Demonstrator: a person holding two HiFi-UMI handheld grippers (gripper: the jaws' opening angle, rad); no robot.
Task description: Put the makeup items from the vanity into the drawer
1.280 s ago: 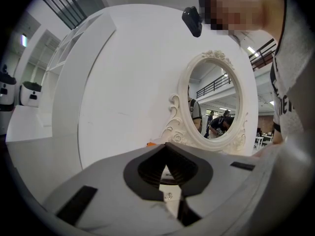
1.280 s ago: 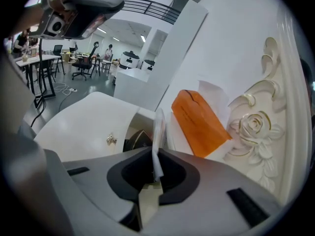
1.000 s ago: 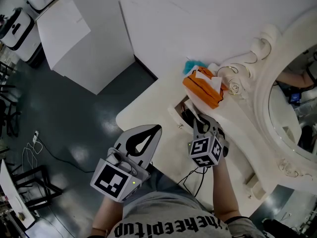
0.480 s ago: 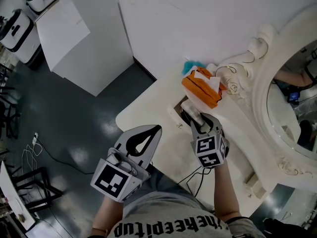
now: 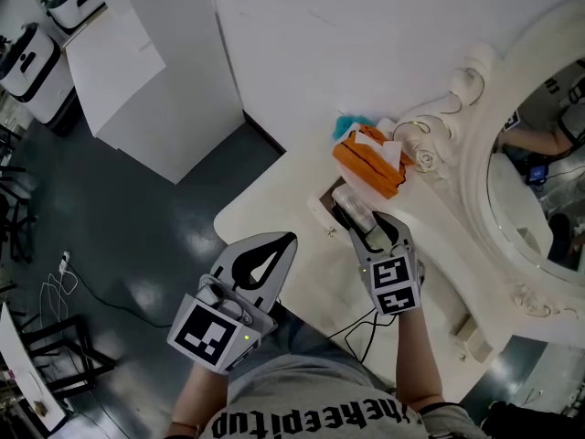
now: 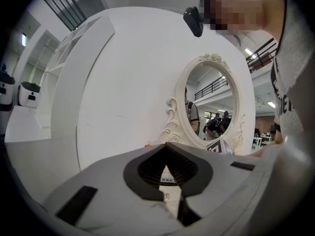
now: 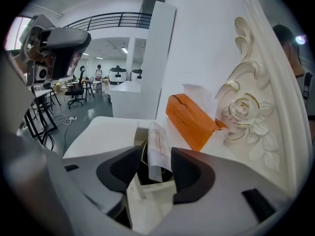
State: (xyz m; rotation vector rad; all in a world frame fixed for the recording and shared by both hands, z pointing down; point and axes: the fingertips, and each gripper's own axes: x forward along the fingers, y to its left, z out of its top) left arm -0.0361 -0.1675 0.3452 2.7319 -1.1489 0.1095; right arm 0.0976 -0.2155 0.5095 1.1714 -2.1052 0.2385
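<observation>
A clear plastic-wrapped makeup packet (image 5: pixel 352 204) (image 7: pixel 158 149) stands tilted in the open drawer (image 5: pixel 322 210) (image 7: pixel 139 132) of the white vanity (image 5: pixel 265 199). My right gripper (image 5: pixel 375 231) (image 7: pixel 155 156) is just behind the drawer. Its jaws are opening, with the packet between them and the pads not pressing on it. My left gripper (image 5: pixel 291 238) (image 6: pixel 167 146) hangs in front of the vanity's edge, shut and empty.
An orange tissue box (image 5: pixel 368 165) (image 7: pixel 189 119) sits behind the drawer, against the carved frame of the oval mirror (image 5: pixel 539 154) (image 6: pixel 211 102). A teal thing (image 5: pixel 352 124) lies beyond the box. A cable (image 5: pixel 352 323) dangles under the vanity's front edge.
My right gripper's jaws have spread and let go of the packet, and the gripper has drawn back a little toward me. The left gripper has not moved.
</observation>
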